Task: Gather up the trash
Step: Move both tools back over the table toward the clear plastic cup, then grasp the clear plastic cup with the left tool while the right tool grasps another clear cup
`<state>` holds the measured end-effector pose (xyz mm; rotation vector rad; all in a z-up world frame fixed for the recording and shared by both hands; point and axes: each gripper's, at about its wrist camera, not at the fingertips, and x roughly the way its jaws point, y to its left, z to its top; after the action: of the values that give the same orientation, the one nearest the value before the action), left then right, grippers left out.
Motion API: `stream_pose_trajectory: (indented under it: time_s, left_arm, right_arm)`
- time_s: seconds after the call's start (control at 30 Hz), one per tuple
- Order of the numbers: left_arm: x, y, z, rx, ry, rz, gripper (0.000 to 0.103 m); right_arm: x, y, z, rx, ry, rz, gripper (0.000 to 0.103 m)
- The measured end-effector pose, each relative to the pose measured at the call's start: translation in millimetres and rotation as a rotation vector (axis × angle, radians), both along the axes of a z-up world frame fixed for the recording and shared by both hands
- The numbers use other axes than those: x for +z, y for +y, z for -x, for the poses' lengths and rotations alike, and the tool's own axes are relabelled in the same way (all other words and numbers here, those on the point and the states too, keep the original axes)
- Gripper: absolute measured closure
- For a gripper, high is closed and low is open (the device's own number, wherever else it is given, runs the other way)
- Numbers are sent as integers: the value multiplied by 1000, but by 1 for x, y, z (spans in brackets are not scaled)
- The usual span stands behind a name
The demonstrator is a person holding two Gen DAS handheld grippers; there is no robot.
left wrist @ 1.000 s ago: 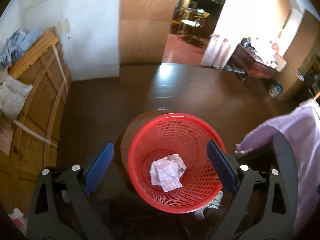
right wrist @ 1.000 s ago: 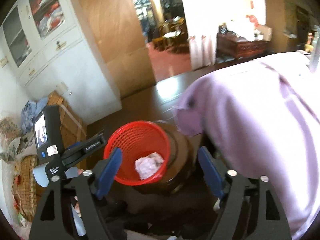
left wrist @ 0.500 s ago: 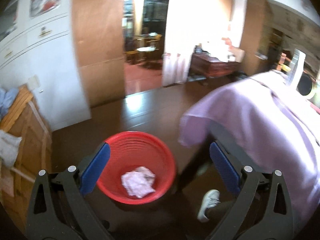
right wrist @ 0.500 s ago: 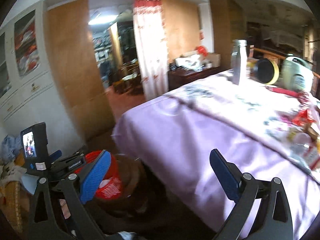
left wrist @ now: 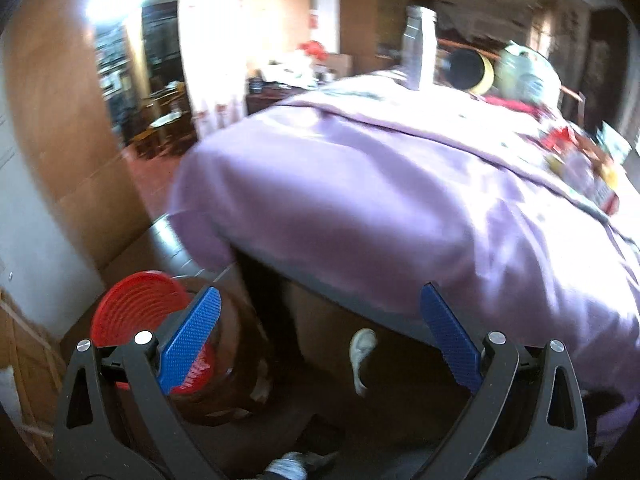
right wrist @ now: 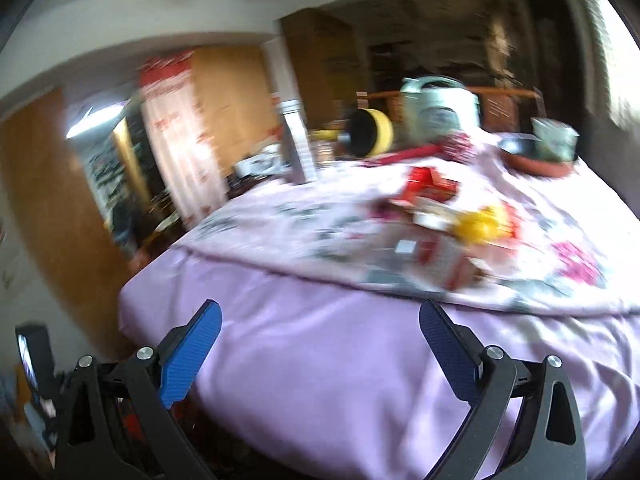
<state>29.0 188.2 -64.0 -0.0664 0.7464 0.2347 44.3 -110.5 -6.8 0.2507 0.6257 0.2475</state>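
Note:
The red mesh trash basket (left wrist: 132,308) stands on the dark floor at the lower left of the left wrist view, partly behind my left finger. My left gripper (left wrist: 320,316) is open and empty, facing the edge of a table under a lilac cloth (left wrist: 380,200). My right gripper (right wrist: 320,324) is open and empty, just before the same cloth (right wrist: 320,340). Blurred red, white and yellow wrappers and packets (right wrist: 444,216) lie in a heap on the tabletop beyond the right gripper. They also show at the far right of the left wrist view (left wrist: 580,164).
A steel bottle (right wrist: 296,144), a black and yellow disc (right wrist: 370,132), a rice cooker (right wrist: 438,108) and a pan (right wrist: 536,156) stand at the table's far side. A white shoe (left wrist: 362,354) shows under the table. A brown round stool (left wrist: 236,356) is beside the basket. An open doorway (left wrist: 160,92) lies behind.
Both grippers have swung up and to the right, away from the basket with crumpled paper in it, toward the tabletop. The basket slid to the lower left of view. Both stayed open.

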Motion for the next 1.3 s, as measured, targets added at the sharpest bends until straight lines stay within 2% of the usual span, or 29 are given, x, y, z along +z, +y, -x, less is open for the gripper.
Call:
stream_pose_trajectory:
  time_s: [0.2,0.3,0.57,0.7,0.9,1.1,1.13,1.17,1.23,1.3]
  left_arm:
    - [5,-60,-36,-154,34,-68,7]
    - [11,-88,-53,-227,38,-83,7]
    - [25,-160,-124,-412,131,41,7]
    - [32,-193,-155,-453,151,35,7]
    - [39,-236,-203,-493,142,71,7]
    - [27,-252,-235,-484,175,69,7]
    - [23,-253,-239,-485,183,72,16]
    - [21,-252,-240,-490,190,83,36]
    - [18,-245,-239,-500,203,138,41]
    - [24,-232,-227,-486,165,158,41]
  right_arm:
    - [-23,-75,-15,-178,54,-70,6]
    - [-28,-103,-22,-228,67,-82,6]
    - [-42,-141,-43,-296,96,-12,6]
    - [-46,-151,-48,-283,102,-62,6]
    - [-53,-156,-52,-235,136,-141,6]
    - [-56,-166,-50,-235,135,-219,5]
    - [-57,-168,-50,-237,140,-235,5]
    - [-58,-170,-50,-236,144,-247,5]
    - [-61,-172,-52,-229,157,-272,5]
    - [-62,-174,-53,-225,163,-284,5]
